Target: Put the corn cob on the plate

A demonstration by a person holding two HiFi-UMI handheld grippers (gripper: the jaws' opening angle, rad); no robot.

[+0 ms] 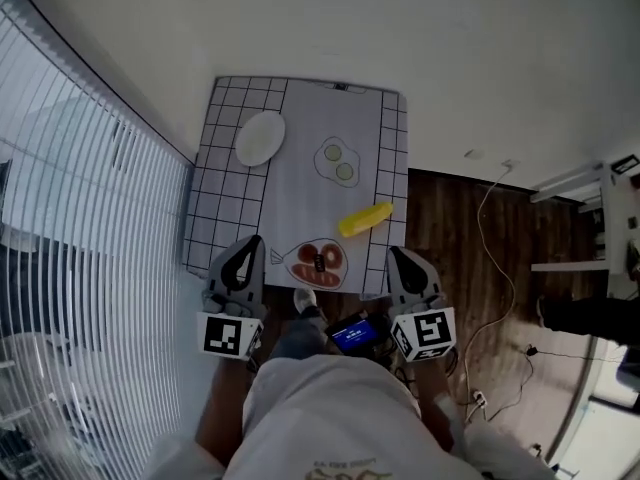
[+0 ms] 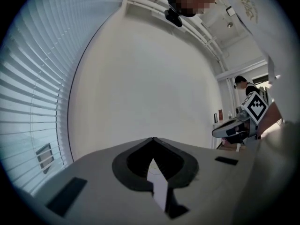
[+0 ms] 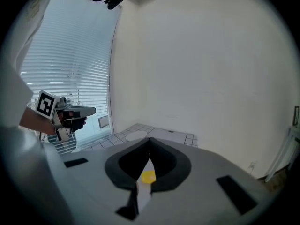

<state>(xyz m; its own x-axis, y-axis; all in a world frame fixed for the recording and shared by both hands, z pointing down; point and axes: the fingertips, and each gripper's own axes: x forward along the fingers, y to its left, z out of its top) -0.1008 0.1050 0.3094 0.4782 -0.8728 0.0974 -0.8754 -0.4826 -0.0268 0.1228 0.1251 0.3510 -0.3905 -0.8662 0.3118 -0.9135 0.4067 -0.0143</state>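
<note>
The corn cob (image 1: 365, 218) lies on the counter (image 1: 310, 118) near its right edge, well apart from the plate (image 1: 260, 138) at the far left. Being round and close to that edge, it could roll off if contacted off-centre. The right gripper (image 1: 398, 258) sits near it, tilted slightly downward, fingers closed and empty. The left gripper (image 1: 248, 248), fingers likewise closed on nothing, is held near level at the near edge.
</note>
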